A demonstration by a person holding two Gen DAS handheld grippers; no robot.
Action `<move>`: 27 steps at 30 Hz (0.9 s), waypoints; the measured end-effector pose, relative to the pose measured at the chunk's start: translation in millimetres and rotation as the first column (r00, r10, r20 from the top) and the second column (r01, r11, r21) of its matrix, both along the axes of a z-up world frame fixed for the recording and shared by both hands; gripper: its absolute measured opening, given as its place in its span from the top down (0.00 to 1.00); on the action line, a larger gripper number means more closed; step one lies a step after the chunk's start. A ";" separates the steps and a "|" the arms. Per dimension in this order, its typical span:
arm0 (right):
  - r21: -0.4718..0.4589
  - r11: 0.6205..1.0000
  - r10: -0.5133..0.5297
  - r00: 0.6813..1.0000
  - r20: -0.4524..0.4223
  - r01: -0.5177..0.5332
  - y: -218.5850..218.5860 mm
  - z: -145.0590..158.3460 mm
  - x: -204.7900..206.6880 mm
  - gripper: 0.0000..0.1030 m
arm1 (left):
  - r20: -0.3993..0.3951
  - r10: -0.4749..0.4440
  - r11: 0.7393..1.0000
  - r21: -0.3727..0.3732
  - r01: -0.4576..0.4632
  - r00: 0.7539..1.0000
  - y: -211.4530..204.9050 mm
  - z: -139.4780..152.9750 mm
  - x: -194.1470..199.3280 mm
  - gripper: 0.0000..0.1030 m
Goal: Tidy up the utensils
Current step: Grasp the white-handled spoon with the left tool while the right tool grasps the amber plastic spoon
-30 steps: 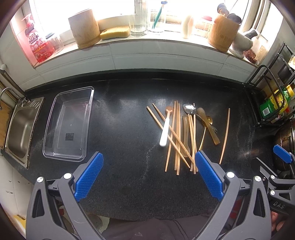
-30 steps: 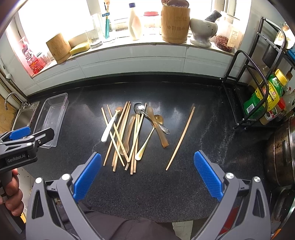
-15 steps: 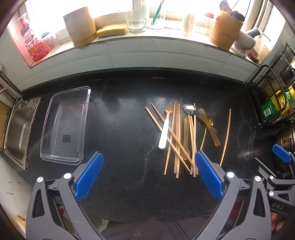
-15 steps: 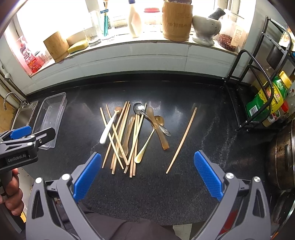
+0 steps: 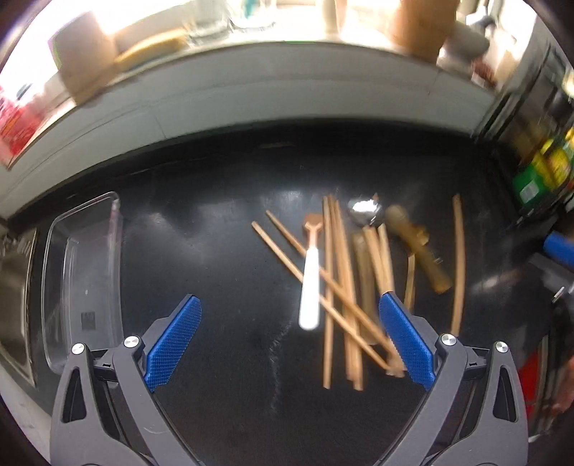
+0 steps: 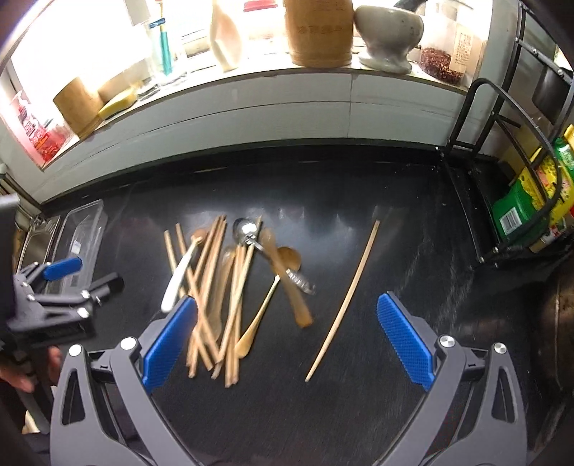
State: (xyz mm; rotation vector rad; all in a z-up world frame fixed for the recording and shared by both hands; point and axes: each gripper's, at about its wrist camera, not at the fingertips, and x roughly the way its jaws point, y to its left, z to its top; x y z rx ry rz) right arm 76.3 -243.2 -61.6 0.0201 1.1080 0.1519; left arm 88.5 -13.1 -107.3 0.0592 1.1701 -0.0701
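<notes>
The worktop is black speckled stone, glossy under window glare, backed by a white tiled sill carrying a bamboo canister, a stone mortar and a yellow sponge. A black wire rack stands at the right; a steel sink sits at the far left.

Utensils lie in a loose crossed heap mid-counter: pale wooden chopsticks, a white-handled spoon, a metal spoon, a brown wooden spoon. One single chopstick lies apart to the right. A clear plastic tray, rectangular with rounded corners, sits near the sink.

Left gripper and right gripper hover over the counter with blue ribbed pads spread wide, holding nothing.
</notes>
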 end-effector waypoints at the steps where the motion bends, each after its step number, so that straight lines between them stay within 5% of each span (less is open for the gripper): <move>1: 0.004 1.000 0.007 1.000 -0.002 -0.007 -3.7 -8.6 7.0 0.05 | -0.028 -0.009 1.000 0.026 0.010 1.000 -2.5 -14.8 6.2 0.06; 4: -0.004 1.000 0.024 1.000 -0.020 -0.024 -11.6 -32.3 22.4 0.05 | 0.030 0.048 0.998 0.039 -0.049 0.998 1.6 -36.1 15.2 0.06; 8: -0.025 0.999 0.029 0.998 -0.060 -0.031 -21.3 -65.0 37.6 0.05 | 0.004 0.058 0.998 0.013 -0.058 0.998 3.1 -65.6 26.4 0.06; 12: -0.041 0.997 0.067 0.991 -0.115 -0.072 -16.9 -92.7 46.9 0.06 | 0.005 0.037 0.996 0.076 -0.037 0.999 -4.4 -84.9 30.8 0.07; 17: -0.033 0.993 0.113 0.987 -0.116 -0.117 -6.3 -107.1 50.3 0.06 | 0.006 -0.030 0.993 0.111 0.029 1.000 -18.6 -102.1 29.8 0.19; 20: -0.043 0.987 0.147 0.981 -0.130 -0.153 3.3 -117.9 51.2 0.25 | 0.019 -0.050 0.992 0.113 0.047 0.999 -23.0 -106.7 26.3 0.24; 23: -0.068 0.981 0.173 0.974 -0.145 -0.184 11.8 -129.1 51.5 0.27 | 0.034 -0.057 0.995 0.086 0.054 0.998 -22.2 -108.7 22.4 0.25; 27: -0.093 0.971 0.200 0.962 -0.187 -0.220 20.9 -146.1 51.7 0.49 | 0.034 -0.038 0.997 0.071 0.035 0.999 -16.7 -114.3 17.3 0.32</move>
